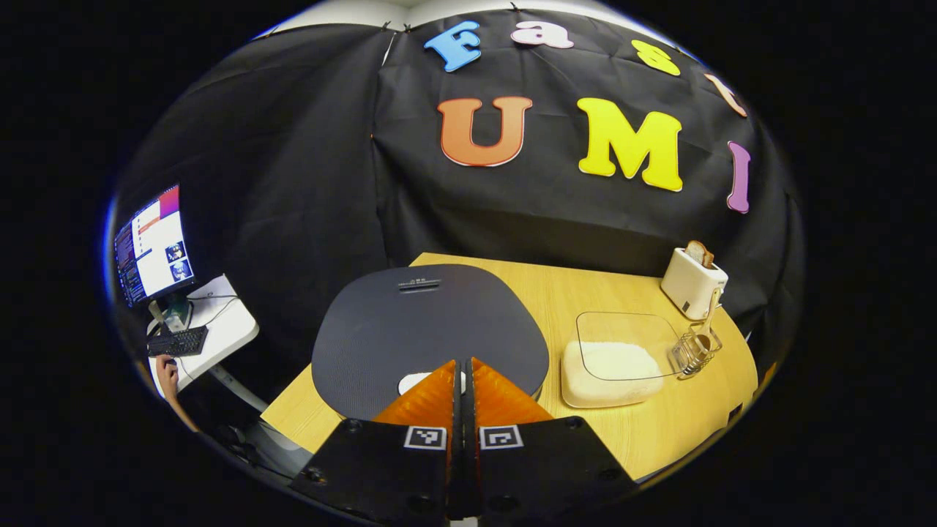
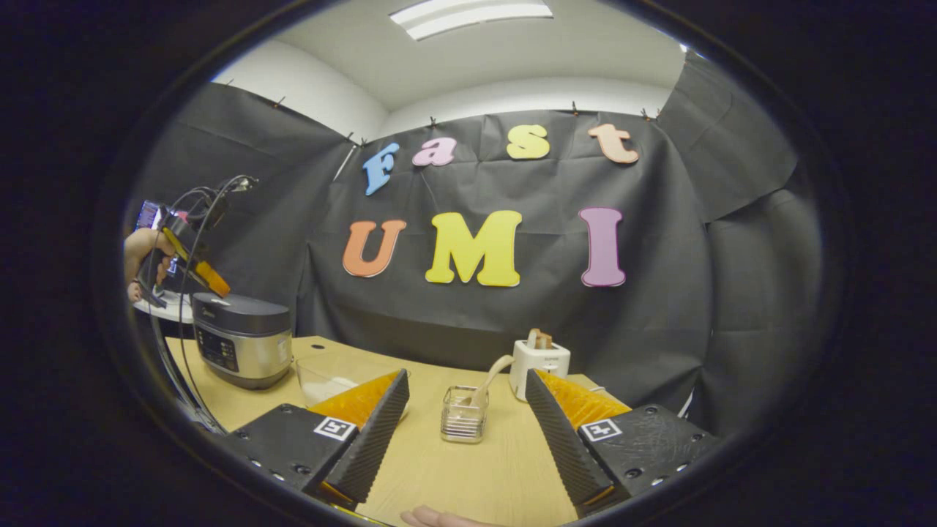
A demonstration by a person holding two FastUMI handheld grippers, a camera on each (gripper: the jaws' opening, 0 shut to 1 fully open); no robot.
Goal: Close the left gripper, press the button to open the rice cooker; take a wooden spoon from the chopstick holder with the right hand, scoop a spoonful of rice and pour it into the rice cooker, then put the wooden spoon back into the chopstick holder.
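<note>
In the left gripper view, the left hand-held gripper (image 1: 463,380) is clenched, its two fingers pressed together with nothing between them, and hangs above the front edge of the cooker (image 1: 428,333), whose dark lid is down. A pale oval button (image 1: 414,381) shows on the lid just beside the fingertips; whether they touch it cannot be told. To the right of the cooker on the table (image 1: 659,432) sits a clear rice tub (image 1: 611,369) with white rice in it, and touching its right side is the holder (image 1: 695,350) with the spoon (image 1: 708,316) standing in it, handle up. A white toaster (image 1: 693,282) with a slice in its slot stands behind the holder. Off the table to the left, a monitor (image 1: 152,245) and a keyboard (image 1: 178,341) rest on a small white desk.

In the right gripper view, the right hand-held gripper (image 2: 467,413) is released, fingers wide apart and holding nothing, low over the table (image 2: 468,476). The holder (image 2: 464,423) stands between the fingers but farther off, the spoon (image 2: 489,375) leaning right in it toward the toaster (image 2: 540,366). The cooker (image 2: 241,339) sits at the far left, lid closed, with the left gripper (image 2: 212,279) tilted down above it in a hand (image 2: 139,252). The tub (image 2: 322,379) is between cooker and holder
</note>
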